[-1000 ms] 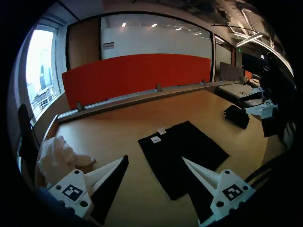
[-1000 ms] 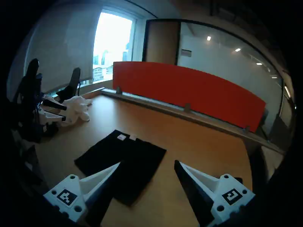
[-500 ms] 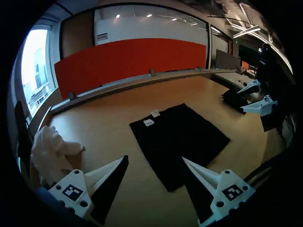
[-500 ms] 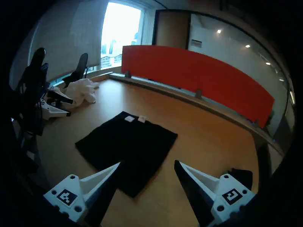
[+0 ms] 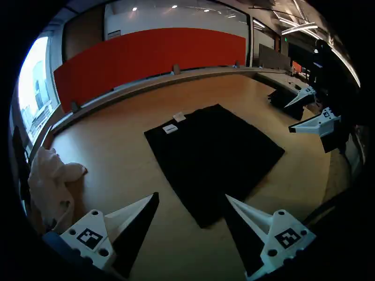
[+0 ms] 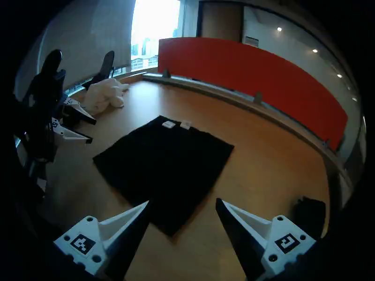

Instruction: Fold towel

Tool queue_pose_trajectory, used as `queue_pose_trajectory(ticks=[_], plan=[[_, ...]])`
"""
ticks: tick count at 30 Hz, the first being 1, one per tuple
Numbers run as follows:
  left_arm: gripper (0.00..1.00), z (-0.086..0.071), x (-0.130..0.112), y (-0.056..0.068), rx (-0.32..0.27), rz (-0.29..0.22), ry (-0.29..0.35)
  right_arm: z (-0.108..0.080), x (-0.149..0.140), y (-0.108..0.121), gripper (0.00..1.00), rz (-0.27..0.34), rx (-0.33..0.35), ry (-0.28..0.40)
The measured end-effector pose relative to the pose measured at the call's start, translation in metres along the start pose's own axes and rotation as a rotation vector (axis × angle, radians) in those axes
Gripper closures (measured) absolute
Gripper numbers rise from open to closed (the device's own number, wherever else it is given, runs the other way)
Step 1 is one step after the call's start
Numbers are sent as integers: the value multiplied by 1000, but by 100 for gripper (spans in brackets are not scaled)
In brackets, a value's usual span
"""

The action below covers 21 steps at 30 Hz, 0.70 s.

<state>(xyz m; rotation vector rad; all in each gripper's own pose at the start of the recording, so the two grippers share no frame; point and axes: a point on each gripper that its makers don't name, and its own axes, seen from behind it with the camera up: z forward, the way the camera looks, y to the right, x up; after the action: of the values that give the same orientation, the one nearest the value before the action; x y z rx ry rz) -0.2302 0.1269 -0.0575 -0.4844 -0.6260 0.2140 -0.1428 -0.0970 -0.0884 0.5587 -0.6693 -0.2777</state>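
A black towel (image 5: 213, 152) lies flat on the wooden table, two white tags at its far edge. In the left gripper view my left gripper (image 5: 192, 206) stands open above the towel's near corner, nothing between its fingers. In the right gripper view the same towel (image 6: 164, 166) is spread out, and my right gripper (image 6: 183, 210) is open over its near corner. The right gripper (image 5: 309, 112) appears at the far right of the left gripper view; the left gripper (image 6: 75, 122) appears at the left of the right gripper view. Both hover, apart from the cloth.
A crumpled white cloth (image 5: 49, 185) lies at the table's left end, seen also as the white cloth (image 6: 105, 91) by the window. A dark folded item (image 6: 309, 215) sits at the right end. A red divider panel (image 5: 150, 58) runs along the table's far edge.
Both grippers have tipped downward and come nearer the towel, which now sits lower and larger in each view. The jaws stayed open. The towel has not moved.
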Motion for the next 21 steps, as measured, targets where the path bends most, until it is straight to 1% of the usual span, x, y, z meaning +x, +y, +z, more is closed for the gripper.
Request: queue_pose_trajectory(ticks=[9,15,21], plan=[[7,17,-27,10,-31,-4,-65,17,-26,-7,0,-23,35,-58],[7,24,-44,17,-55,12,-110,26,-42,-13,0,-51,60,-96],[7,29,-53,21,-69,18,-141,35,-56,-17,0,-73,80,-134]])
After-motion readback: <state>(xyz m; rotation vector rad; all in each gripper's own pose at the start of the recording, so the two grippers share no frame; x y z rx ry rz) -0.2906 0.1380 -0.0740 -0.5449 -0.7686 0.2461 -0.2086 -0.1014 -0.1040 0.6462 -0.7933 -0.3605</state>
